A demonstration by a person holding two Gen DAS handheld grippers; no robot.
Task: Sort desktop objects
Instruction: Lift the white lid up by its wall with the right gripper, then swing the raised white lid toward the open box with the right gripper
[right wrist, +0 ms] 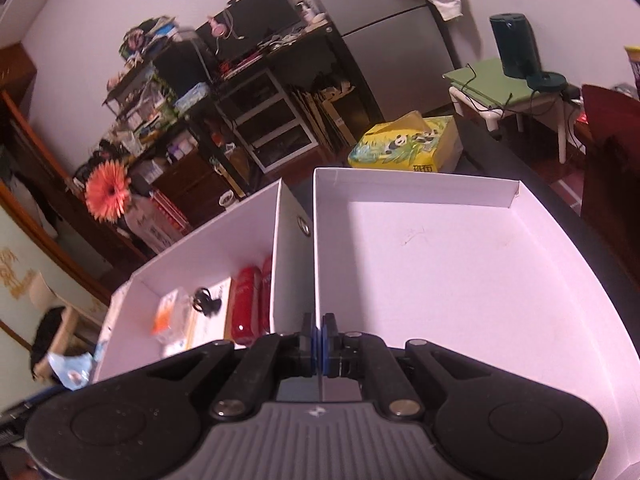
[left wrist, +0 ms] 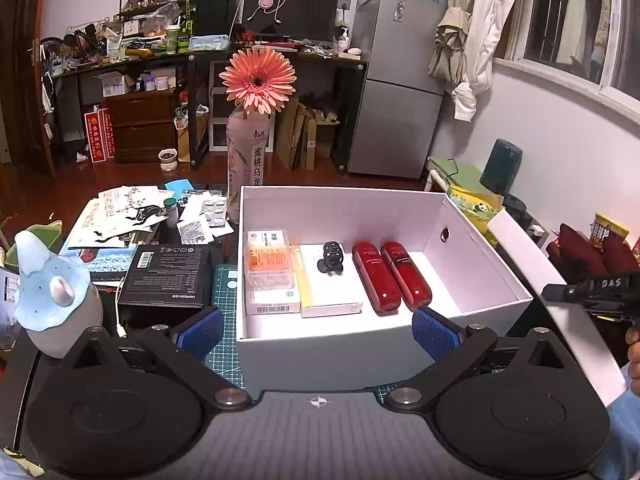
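Ahead of the released left tongs (left wrist: pixel 318 330), the white box (left wrist: pixel 384 344) holds two red tubes (left wrist: pixel 390 276) — long axes pointing away — beside a black clip (left wrist: pixel 330 258); right tongs (right wrist: pixel 319 338) clenched on the lid's (right wrist: pixel 440 260) edge.

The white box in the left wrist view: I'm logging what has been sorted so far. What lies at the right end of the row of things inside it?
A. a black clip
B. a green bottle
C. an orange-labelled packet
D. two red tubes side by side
D: two red tubes lie side by side at the right end of the row in the white box, with the black clip to their left.
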